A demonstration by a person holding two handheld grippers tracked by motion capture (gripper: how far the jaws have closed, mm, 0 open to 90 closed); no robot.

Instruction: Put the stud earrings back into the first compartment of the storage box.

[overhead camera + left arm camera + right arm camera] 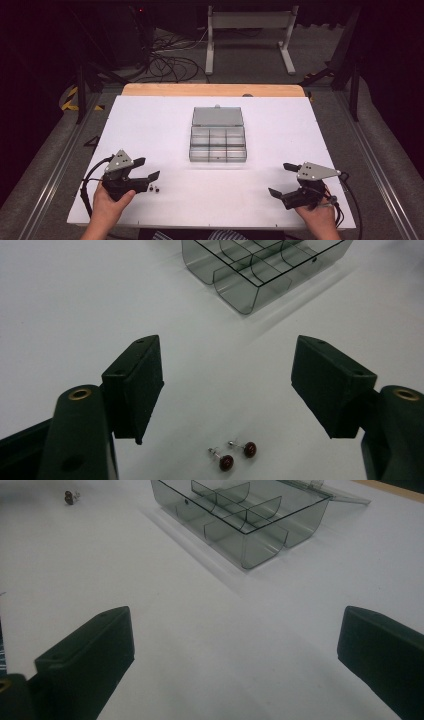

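High view: left gripper point(146, 169) and right gripper point(283, 179) rest low on the table point(150, 125), jaws spread, holding nothing; open box point(218, 143) ahead between them. Left gripper view: jaws released, two red studs point(237, 456) lying just short of the gap, box point(260, 265) beyond. Right gripper view: jaws wide, box point(240, 515) ahead, studs point(69, 497) far left.

White-topped table point(150, 125) with a bare wooden strip point(212, 90) along its far edge. Grey carpeted floor point(250, 60) beyond, strewn with loose black cables point(170, 65). White metal stand point(248, 35) behind the table. Yellow-black hazard tape point(70, 97) at left. Surroundings are dark.
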